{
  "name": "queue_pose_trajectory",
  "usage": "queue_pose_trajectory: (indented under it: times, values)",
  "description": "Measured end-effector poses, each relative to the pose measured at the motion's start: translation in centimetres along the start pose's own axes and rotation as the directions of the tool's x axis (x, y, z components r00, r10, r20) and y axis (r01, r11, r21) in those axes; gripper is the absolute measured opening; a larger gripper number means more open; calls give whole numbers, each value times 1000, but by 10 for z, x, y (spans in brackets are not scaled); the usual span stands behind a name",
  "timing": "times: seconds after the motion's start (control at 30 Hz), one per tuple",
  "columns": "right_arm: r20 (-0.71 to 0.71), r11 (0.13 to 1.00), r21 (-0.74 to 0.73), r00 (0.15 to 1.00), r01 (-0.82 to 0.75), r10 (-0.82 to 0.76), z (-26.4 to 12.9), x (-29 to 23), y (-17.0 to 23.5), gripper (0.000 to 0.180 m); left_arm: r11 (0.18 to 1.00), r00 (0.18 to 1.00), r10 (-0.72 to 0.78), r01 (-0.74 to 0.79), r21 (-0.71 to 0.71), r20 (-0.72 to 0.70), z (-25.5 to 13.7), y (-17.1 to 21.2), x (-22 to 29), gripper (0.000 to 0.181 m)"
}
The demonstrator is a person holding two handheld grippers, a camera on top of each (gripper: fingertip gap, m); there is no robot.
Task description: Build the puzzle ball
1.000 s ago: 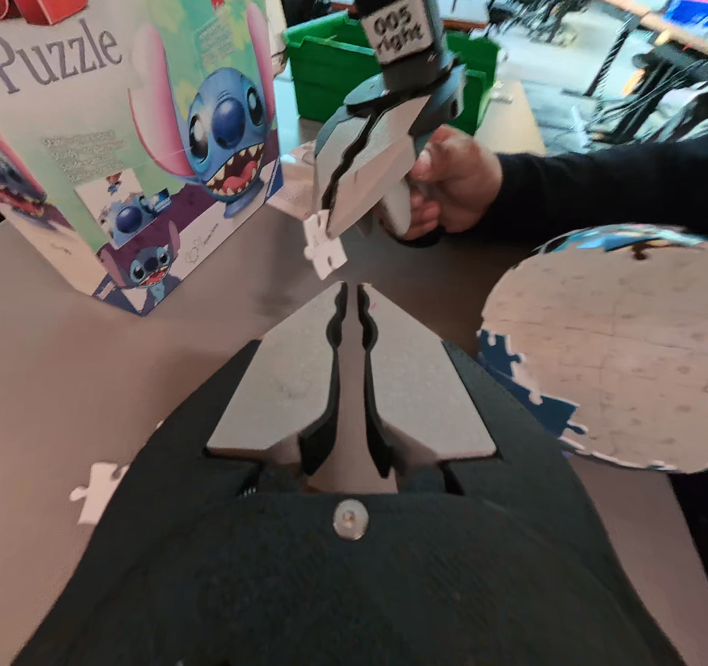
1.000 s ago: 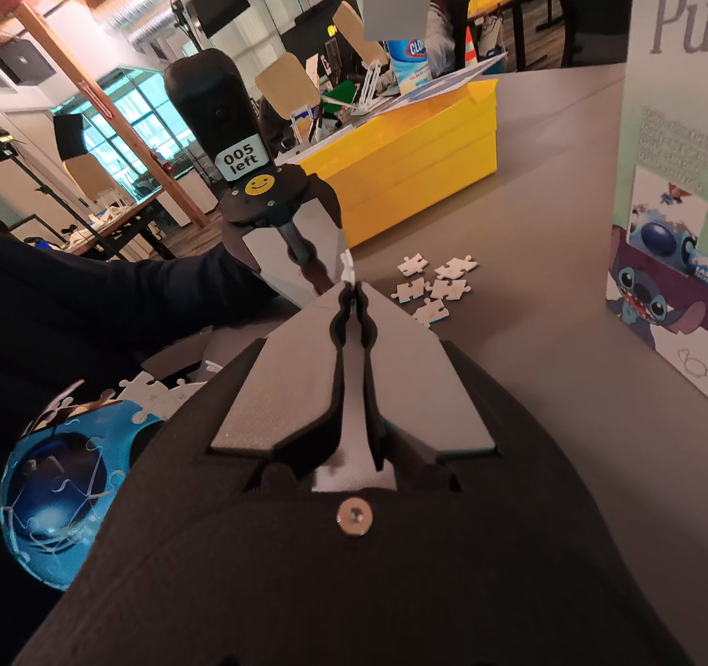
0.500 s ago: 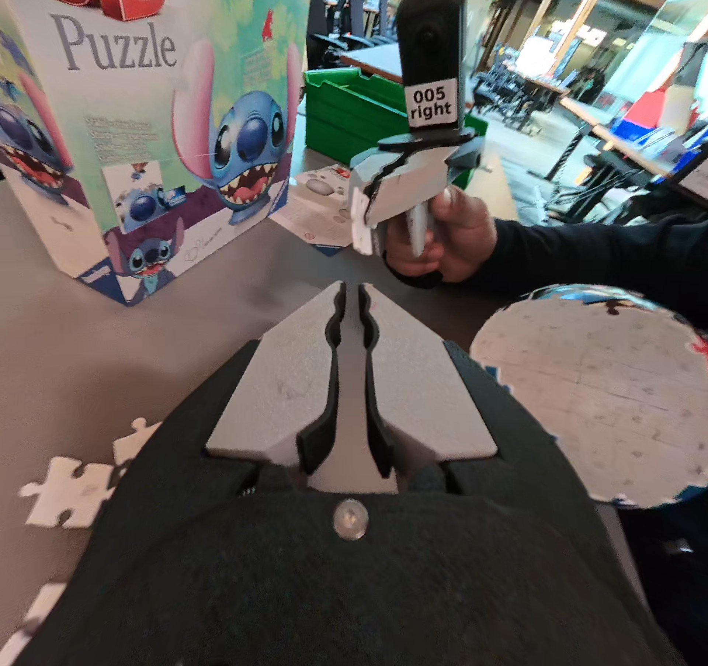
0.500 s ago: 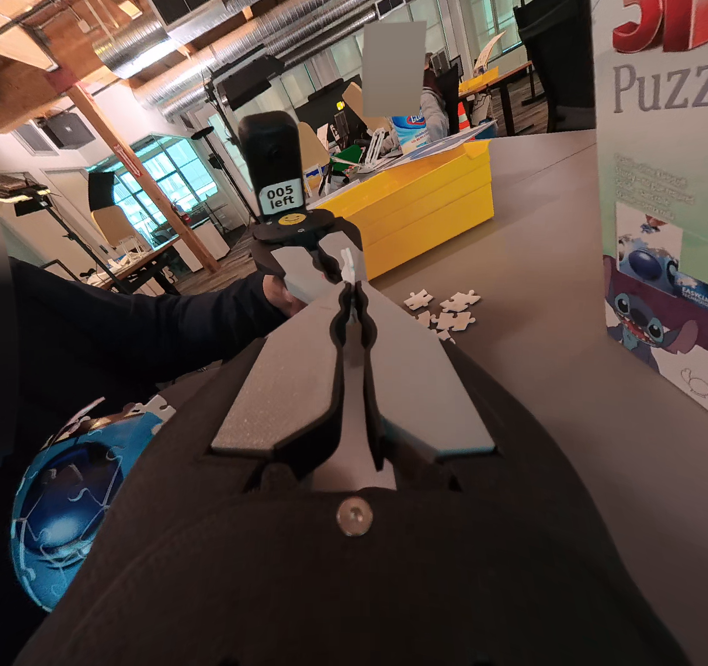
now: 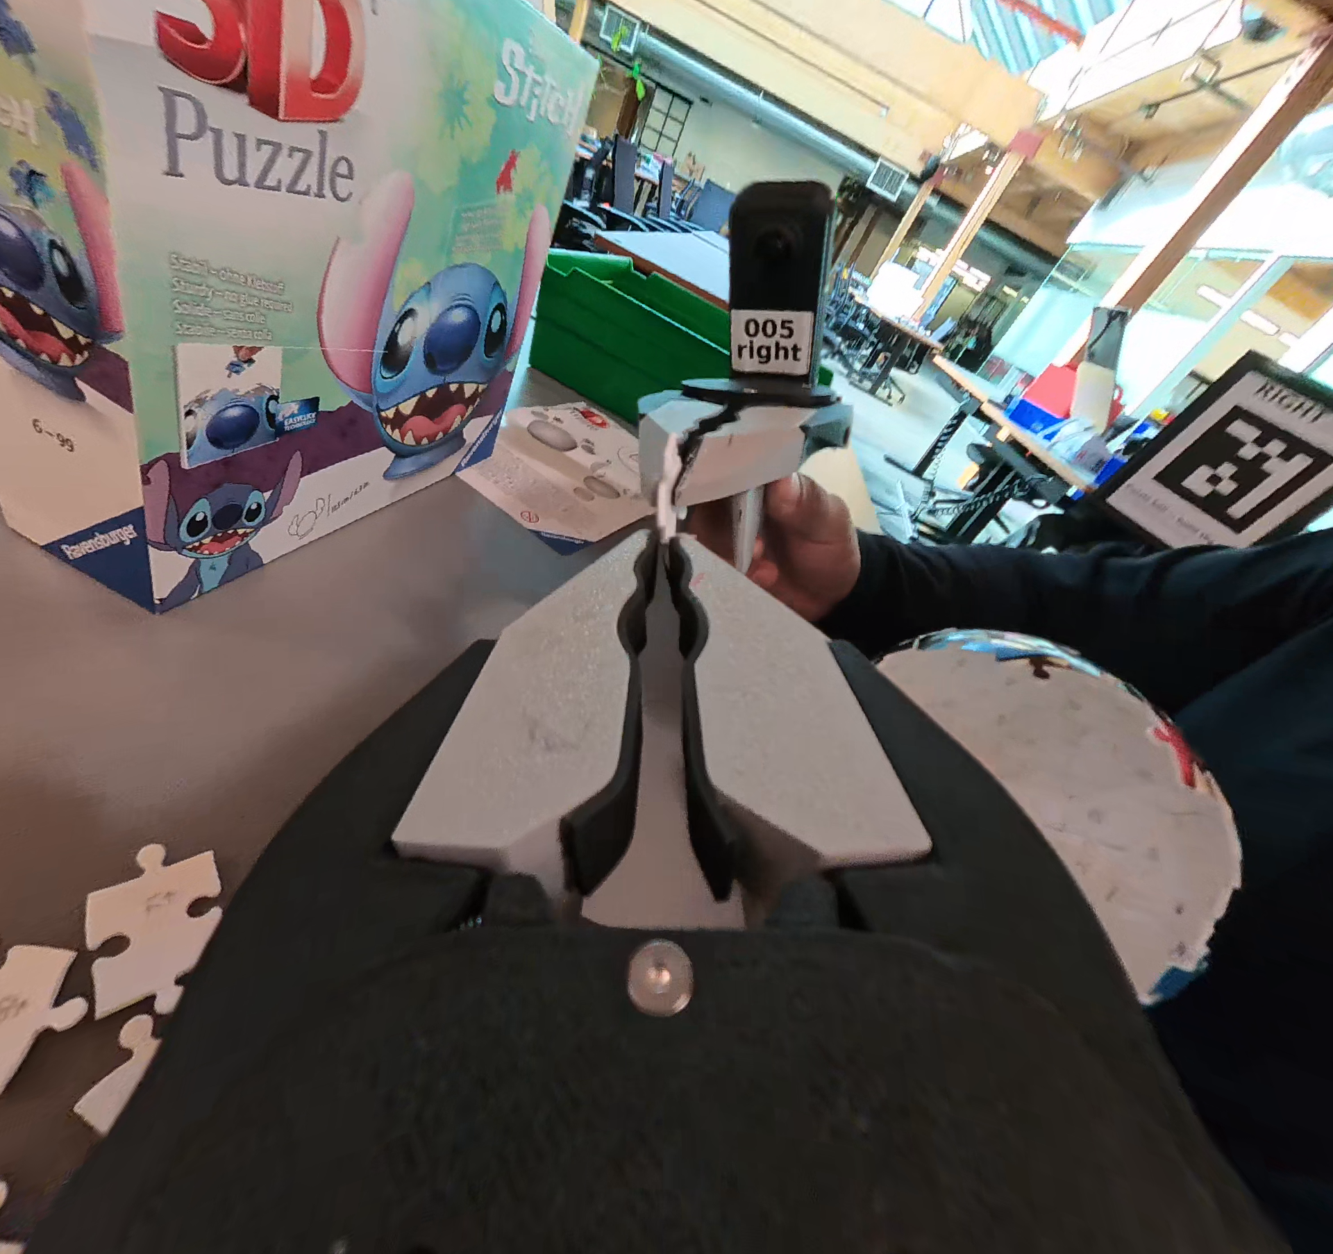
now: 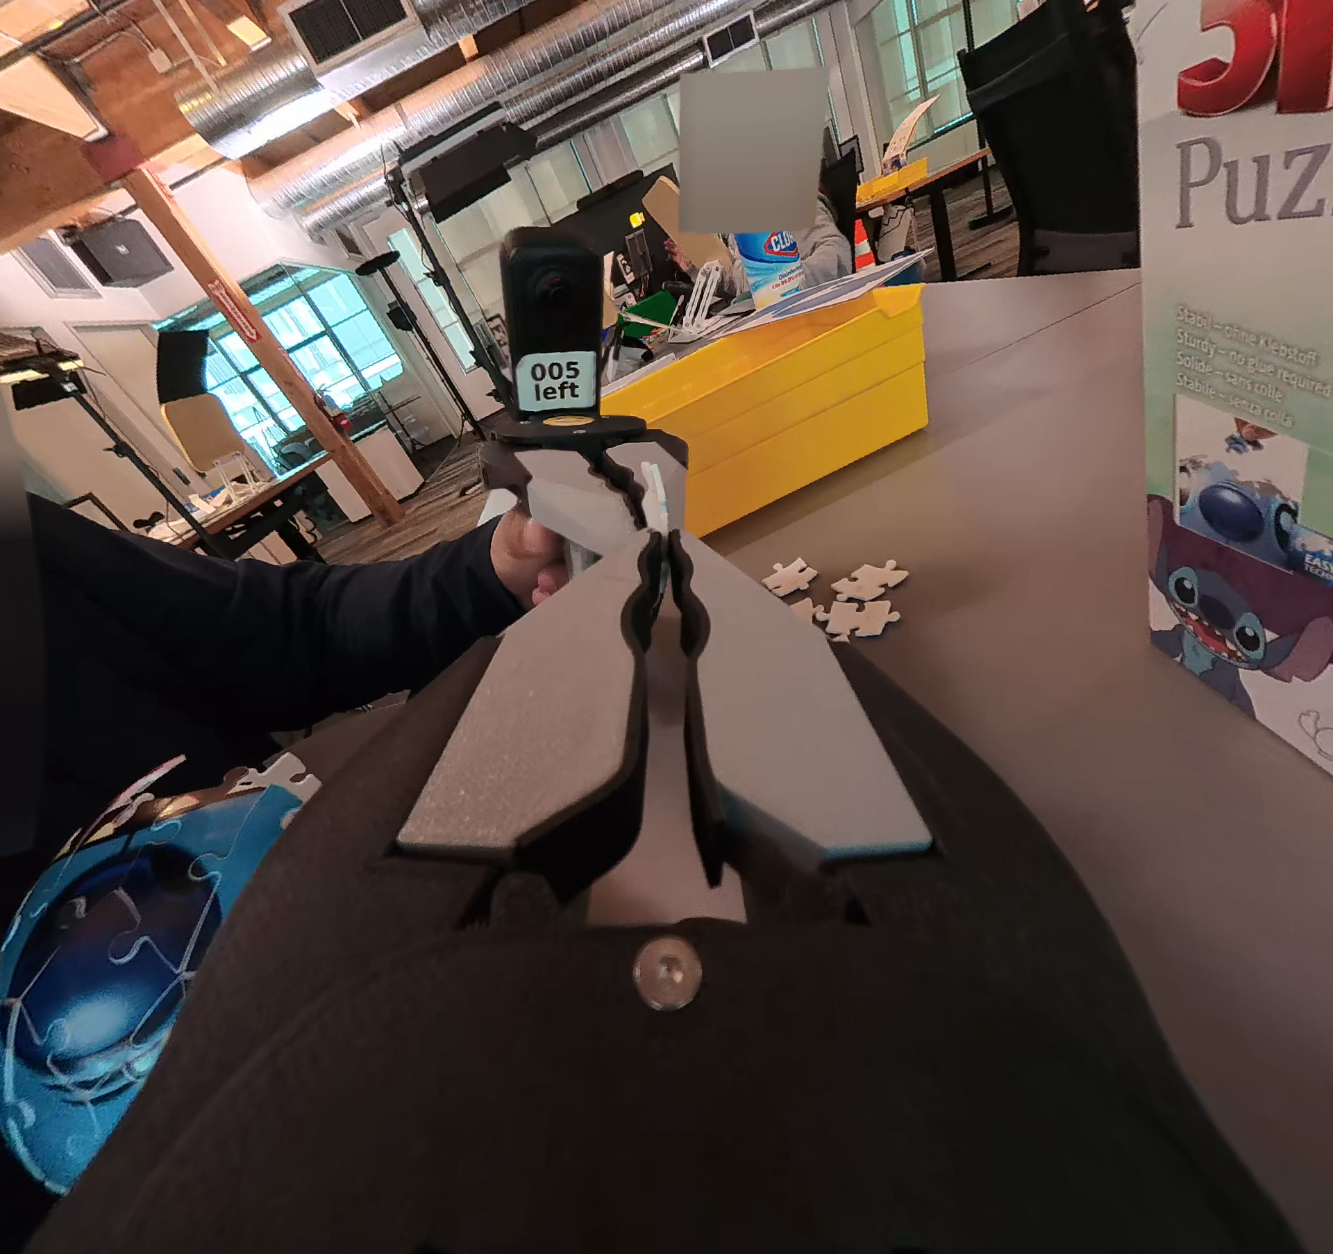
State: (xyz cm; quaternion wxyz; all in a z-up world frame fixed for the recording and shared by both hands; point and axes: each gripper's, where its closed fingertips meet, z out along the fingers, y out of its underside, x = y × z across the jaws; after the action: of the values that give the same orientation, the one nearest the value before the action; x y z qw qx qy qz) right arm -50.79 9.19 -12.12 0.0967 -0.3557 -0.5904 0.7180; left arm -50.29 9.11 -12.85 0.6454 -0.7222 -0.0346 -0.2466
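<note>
A thin white puzzle piece [image 5: 667, 491] is held edge-on between the two grippers above the table. My right gripper [image 6: 663, 541] is shut on it; the piece [image 6: 653, 491] sticks out past its tips. My left gripper [image 5: 661, 545] faces the right one tip to tip. Its jaws are closed to a thin slit on the piece's lower end. The part-built puzzle ball [image 5: 1046, 786] lies at the right with its white inside showing. In the right wrist view its blue outside [image 6: 94, 967] is at the lower left.
The puzzle box [image 5: 252, 281] stands on the grey table [image 5: 216, 700] at the left, with a leaflet [image 5: 570, 469] and a green bin [image 5: 613, 325] behind it. Loose white pieces [image 5: 144, 916] lie at the lower left. A yellow bin [image 6: 779, 411] stands beyond them. Left and right tips are no more than a few centimetres apart.
Both grippers have levelled out and come together tip to tip. The piece, which hung from the right gripper above the left one, now sits in the left gripper's tips too.
</note>
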Motion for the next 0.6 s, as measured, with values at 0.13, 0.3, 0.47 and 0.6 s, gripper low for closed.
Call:
queue_pose_trajectory:
  times: [0.13,0.3,0.47,0.6]
  values:
    - [-7,1000,3,1000,13,-13,6,-3,2,0,1000,1000,6,-6,-4,-3,1,1,1,3]
    - [-9,999,7,999,32,-32,7,-5,0,0,999,999,39,-39,-15,-8,2,3,4,1]
    - [7,999,-30,999,41,-41,7,-6,6,0,994,996,86,-86,-74,3,-1,7,3,0]
    - [49,997,-70,999,23,-20,5,-7,13,0,991,994,113,-111,-75,14,-5,3,5,0]
